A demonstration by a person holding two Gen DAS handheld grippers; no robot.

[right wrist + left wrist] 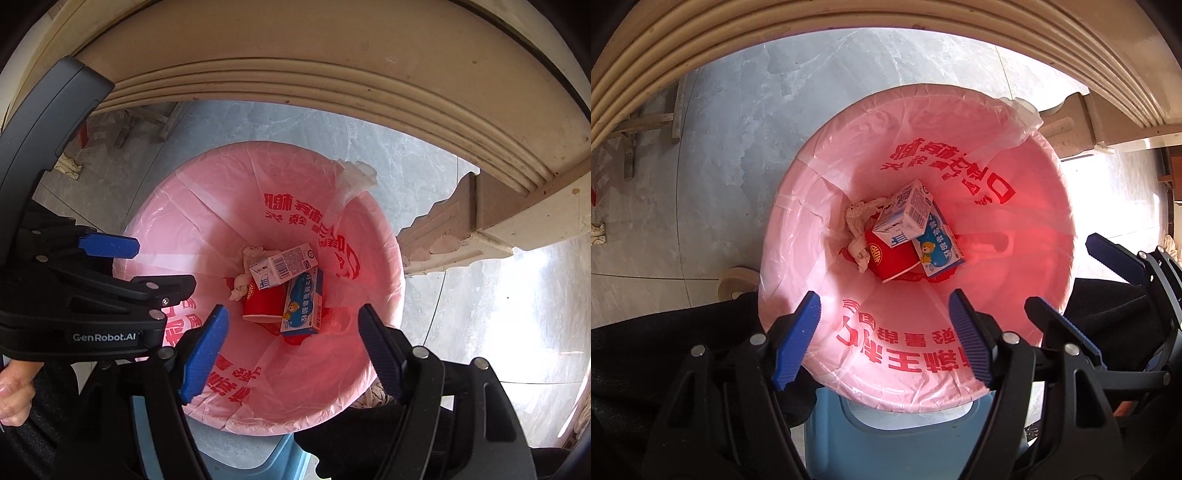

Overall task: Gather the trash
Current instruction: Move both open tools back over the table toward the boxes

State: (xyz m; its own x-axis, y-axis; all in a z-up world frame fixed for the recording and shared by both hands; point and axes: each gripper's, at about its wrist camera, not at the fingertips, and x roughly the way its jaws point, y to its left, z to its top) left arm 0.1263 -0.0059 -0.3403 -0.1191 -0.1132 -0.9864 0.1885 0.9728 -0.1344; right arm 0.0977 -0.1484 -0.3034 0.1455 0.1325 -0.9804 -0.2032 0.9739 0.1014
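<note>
A round bin lined with a pink plastic bag point(871, 147) point(184, 221) stands on the floor below both grippers. At its bottom lie a white and blue milk carton point(905, 214) point(284, 266), a blue box with a bear on it point(938, 243) point(303, 302), a red box point(890, 258) point(262, 302) and a crumpled tissue point(858, 225) point(240, 288). My left gripper point(886, 336) is open and empty over the bin's near rim. My right gripper point(291, 350) is open and empty above the bin. The right gripper also shows at the right of the left wrist view point(1067, 269), the left one at the left of the right wrist view point(155, 266).
A cream table edge with moulded ridges point(849, 22) point(332, 85) arches over the bin. A carved table leg point(461, 236) stands right of it. A blue plastic stool point(905, 435) sits just below the bin. The floor is grey tile point(738, 129).
</note>
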